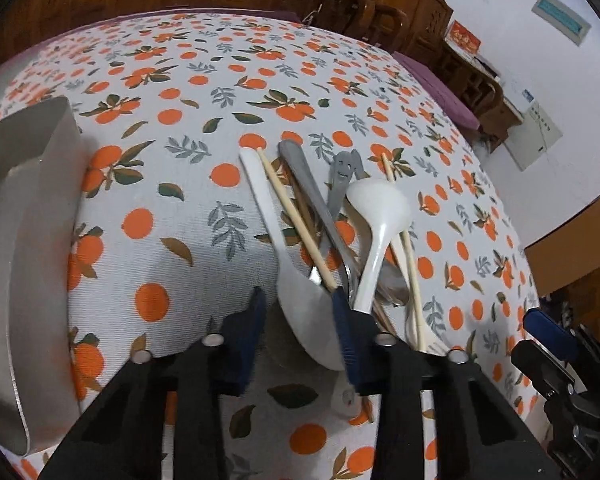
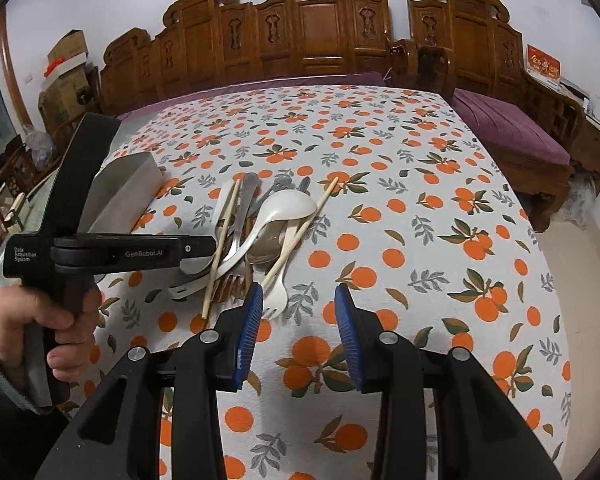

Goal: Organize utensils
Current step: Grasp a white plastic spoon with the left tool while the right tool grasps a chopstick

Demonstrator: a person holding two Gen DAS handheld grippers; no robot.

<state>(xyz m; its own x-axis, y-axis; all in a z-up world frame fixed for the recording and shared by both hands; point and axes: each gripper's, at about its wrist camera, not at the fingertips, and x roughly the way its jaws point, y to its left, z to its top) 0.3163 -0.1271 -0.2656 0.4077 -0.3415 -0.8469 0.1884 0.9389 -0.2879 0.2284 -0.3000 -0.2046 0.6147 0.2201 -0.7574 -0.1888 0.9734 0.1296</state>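
Straddling the bowl of a white plastic spoon, my left gripper has its jaws part-closed, pads not clearly pressing. Right gripper: half-open, empty, beside a white fork. Spoon: likely light, stiff, slick; the handle looks the surer hold. Pile, mid-tablecloth: chopsticks, steel spoon, white ladle crossing over, liable to drag along. Metal holder: left, apart.

White spoons, metal cutlery, chopsticks piled crisscross on tablecloth; metal tray just left.
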